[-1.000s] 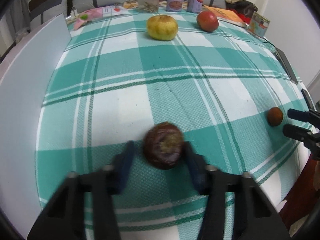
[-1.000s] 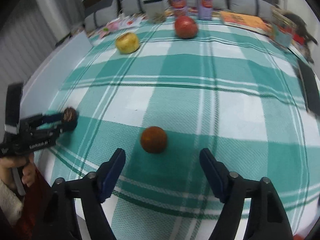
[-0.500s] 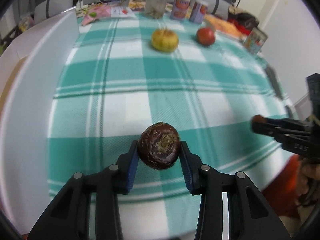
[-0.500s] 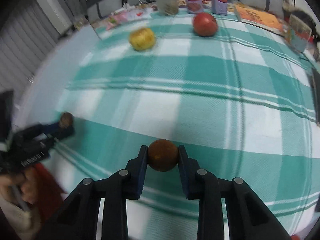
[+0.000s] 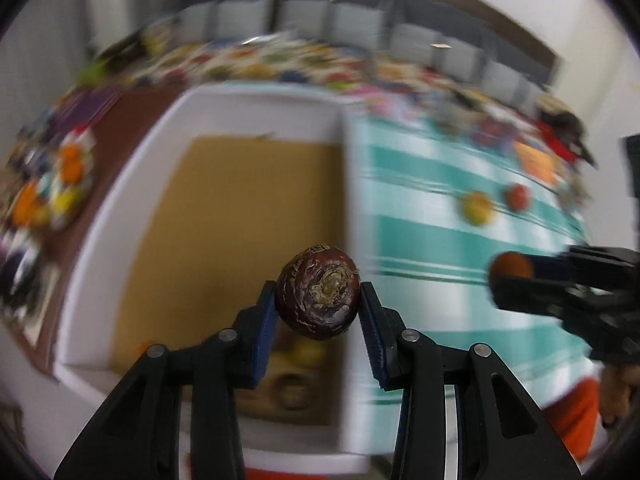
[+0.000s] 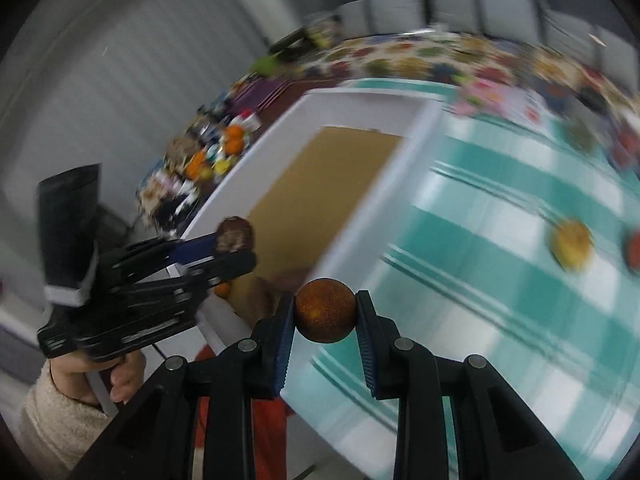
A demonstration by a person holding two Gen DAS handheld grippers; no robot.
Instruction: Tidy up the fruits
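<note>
My left gripper is shut on a dark purple-brown round fruit and holds it above the white box with a brown cardboard floor. My right gripper is shut on a small orange-brown fruit, held over the box's near right edge. The left gripper also shows in the right wrist view, and the right one in the left wrist view. A yellow fruit and a red fruit lie far off on the green checked cloth.
Blurred fruit shapes lie at the box's near end. A small orange fruit shows under the left gripper. Colourful clutter lies left of the box. Grey cushions line the back.
Both grippers shut on their fruits, lifted them off the cloth and swung left, so the white box is now under them. The views are motion-blurred.
</note>
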